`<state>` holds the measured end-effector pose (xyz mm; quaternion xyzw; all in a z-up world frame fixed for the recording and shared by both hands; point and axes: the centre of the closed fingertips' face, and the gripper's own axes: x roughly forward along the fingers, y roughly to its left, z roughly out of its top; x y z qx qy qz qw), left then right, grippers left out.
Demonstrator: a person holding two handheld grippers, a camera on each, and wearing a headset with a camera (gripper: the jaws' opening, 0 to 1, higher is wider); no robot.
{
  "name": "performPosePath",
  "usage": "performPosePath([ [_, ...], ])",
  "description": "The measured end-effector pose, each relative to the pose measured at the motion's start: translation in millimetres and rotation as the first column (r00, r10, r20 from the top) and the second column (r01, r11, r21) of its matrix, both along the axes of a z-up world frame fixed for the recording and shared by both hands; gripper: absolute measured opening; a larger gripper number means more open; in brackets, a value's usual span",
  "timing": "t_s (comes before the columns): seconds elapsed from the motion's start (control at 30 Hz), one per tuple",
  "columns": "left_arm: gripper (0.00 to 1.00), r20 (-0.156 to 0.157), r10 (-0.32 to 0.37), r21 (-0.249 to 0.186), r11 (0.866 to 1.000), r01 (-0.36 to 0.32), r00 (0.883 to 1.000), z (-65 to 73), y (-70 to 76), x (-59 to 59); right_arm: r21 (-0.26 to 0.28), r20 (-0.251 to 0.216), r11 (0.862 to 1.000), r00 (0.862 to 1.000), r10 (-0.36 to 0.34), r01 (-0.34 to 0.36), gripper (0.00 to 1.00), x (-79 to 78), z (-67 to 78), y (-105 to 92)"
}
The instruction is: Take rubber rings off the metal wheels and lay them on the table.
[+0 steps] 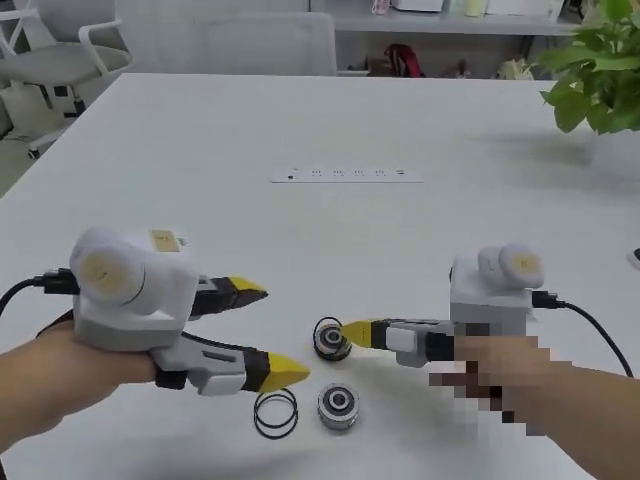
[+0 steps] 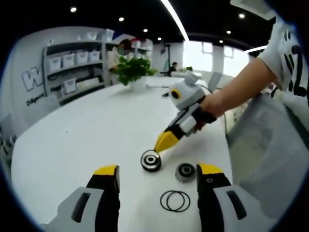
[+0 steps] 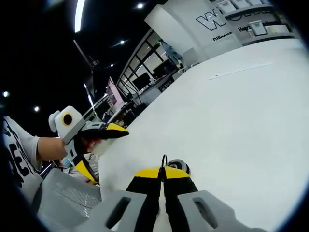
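Note:
A metal wheel (image 1: 330,340) with black rubber on it lies on the white table (image 1: 330,230). My right gripper (image 1: 352,333) has its yellow tips shut at that wheel's edge. In the right gripper view a thin black rubber ring (image 3: 163,160) rises from between the shut tips (image 3: 162,173), with the wheel (image 3: 179,167) just behind. A bare metal wheel (image 1: 338,407) lies nearer me. Loose rubber rings (image 1: 276,412) rest flat beside it. My left gripper (image 1: 265,331) hovers open left of the wheels, holding nothing. The left gripper view shows the wheel (image 2: 150,160), the bare wheel (image 2: 185,171) and the rings (image 2: 175,200).
A flush socket strip (image 1: 345,175) sits mid-table. A potted plant (image 1: 595,70) stands at the far right corner. Office chairs (image 1: 60,50) stand beyond the far left edge. A person's arm in a white sleeve (image 2: 270,63) holds the right gripper (image 2: 161,142).

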<state>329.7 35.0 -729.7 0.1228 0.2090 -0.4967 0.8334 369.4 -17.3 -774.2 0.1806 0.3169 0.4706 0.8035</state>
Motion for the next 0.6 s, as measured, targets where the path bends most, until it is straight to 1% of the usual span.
performPosePath([
  [0.17, 0.67, 0.007, 0.003, 0.0, 1.0, -0.003, 1.0, 2.5, 4.0, -4.2, 0.007, 0.001, 1.0, 1.0, 0.002, -0.002, 0.0, -2.1, 3.2, 2.3],
  [0.6, 0.7, -0.001, 0.03, -0.004, 1.0, -0.03, 1.0, 2.4, 20.6, -15.6, 0.024, -0.008, 0.999, 1.0, 0.028, -0.028, 0.0, -9.3, 8.2, 10.2],
])
